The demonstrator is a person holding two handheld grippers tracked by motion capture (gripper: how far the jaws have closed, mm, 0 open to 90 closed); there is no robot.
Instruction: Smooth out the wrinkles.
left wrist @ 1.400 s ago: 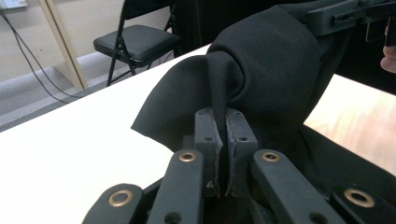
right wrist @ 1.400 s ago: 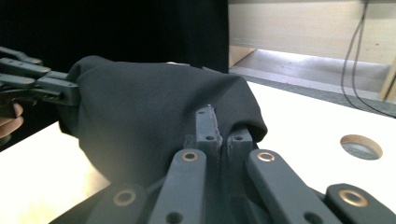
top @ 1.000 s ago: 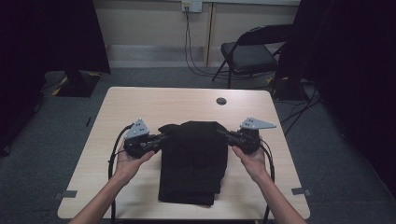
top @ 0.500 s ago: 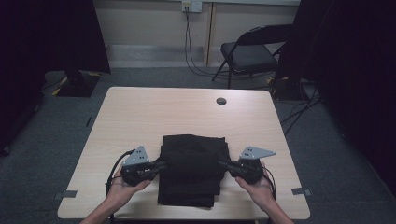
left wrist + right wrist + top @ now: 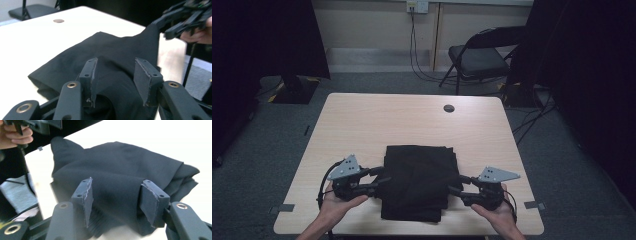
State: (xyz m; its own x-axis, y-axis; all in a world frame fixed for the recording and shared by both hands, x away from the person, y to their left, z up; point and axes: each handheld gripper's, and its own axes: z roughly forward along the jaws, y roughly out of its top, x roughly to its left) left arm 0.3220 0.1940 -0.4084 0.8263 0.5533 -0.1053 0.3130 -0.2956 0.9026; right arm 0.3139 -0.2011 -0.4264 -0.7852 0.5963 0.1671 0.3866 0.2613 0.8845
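Two grippers flank one folded black cloth [image 5: 418,181] on the pale wooden surface [image 5: 377,120]. The cloth lies as a rough rectangle toward the person's side, its near hem close to the front edge and its far hem about halfway across the surface.

The left gripper [image 5: 381,179] points in at the cloth's left edge. In the left gripper view its fingers [image 5: 89,75] stand partly apart, having just been opening; a raised hump of the cloth [image 5: 110,65] sits between them, and the pads do not seem to press on it.

The right gripper [image 5: 456,184] points in at the right edge. In the right gripper view its fingers [image 5: 84,195] are likewise parted and have just been opening; a fold of the cloth [image 5: 117,177] bulges between them without being squeezed. Each hand [image 5: 339,204] grips its tool from below, near the front edge.

No container stands on the surface. The far half is bare but for a small dark round grommet [image 5: 449,108] near the back edge. Wide strips of bare wood run along both sides of the cloth, behind each gripper.

Beyond the surface a dark folding chair [image 5: 479,57] stands on grey carpet, with cables [image 5: 414,50] hanging down the wall beside it.
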